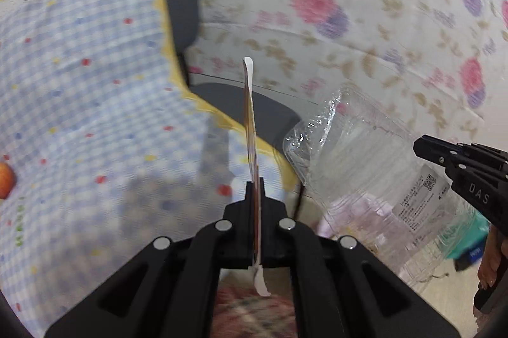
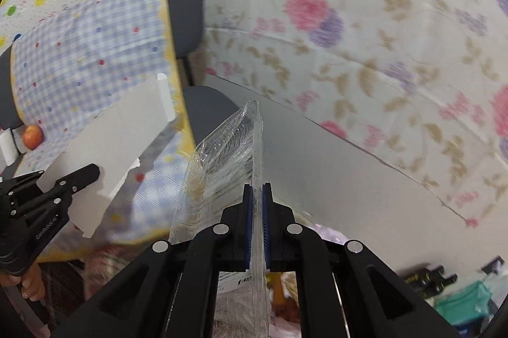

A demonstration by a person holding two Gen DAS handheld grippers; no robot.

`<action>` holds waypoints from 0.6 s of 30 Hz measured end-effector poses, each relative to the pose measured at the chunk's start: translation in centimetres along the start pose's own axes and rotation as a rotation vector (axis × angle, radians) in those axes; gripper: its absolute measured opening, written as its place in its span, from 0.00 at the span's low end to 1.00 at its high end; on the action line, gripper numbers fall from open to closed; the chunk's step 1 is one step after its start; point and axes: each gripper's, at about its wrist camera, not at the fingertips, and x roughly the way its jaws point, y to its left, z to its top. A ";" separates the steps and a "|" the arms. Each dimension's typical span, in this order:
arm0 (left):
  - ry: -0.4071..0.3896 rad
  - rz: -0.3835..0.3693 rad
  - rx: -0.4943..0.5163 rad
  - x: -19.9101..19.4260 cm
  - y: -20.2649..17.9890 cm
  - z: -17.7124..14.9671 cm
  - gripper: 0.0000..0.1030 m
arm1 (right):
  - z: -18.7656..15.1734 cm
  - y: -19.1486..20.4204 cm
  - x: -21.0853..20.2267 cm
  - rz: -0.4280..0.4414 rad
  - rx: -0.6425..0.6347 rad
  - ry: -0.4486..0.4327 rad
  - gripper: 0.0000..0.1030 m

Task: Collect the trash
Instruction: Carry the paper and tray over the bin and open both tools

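Right now your left hand-held gripper [image 1: 256, 188] has its jaws pressed together on one flat piece of white card [image 1: 250, 128], which you see edge-on in the left wrist view, running straight out from the jaws and past their back end too. From the right wrist view the same card shows its broad white face, with a torn lower edge.

Your right hand-held gripper [image 2: 257, 195] is likewise closed down, its blue pads clamping the wall of one crushed clear plastic bottle [image 2: 222, 166]. The bottle is flattened between the jaws and sticks out ahead of them; in the left wrist view it lies tilted, base up and to the left, with a white printed label on its side.

So you hold two pieces of trash, one per gripper, both lifted off the surface [image 1: 79, 103] and close beside each other, not touching.

Below and to your left is the surface in its blue-checked cloth with coloured dots and a yellow scalloped border. Its border runs diagonally just under the card, and both grippers sit out over that edge. One apple [image 2: 32, 137] lies well back on the cloth, with a white roll-like object [image 2: 7, 147] just beside it, too cropped to name.

Beyond the edge stands one grey chair [image 2: 185, 17], seat and backrest close against the border. Farther off hangs a floral cloth [image 2: 365, 36] with pink and purple flowers, and open space lies between it and your grippers.
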 end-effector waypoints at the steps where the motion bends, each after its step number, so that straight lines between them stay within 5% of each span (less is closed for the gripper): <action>1: -0.001 -0.018 0.017 0.2 -1.1 -0.2 0.00 | -1.0 -1.1 -0.6 -0.030 0.010 0.006 0.06; 9: 0.041 -0.164 0.178 2.7 -10.1 -2.5 0.00 | -6.9 -8.1 -3.4 -0.277 0.055 0.082 0.06; 18: 0.174 -0.239 0.221 8.5 -14.3 -3.7 0.00 | -8.9 -12.2 1.1 -0.251 0.128 0.201 0.07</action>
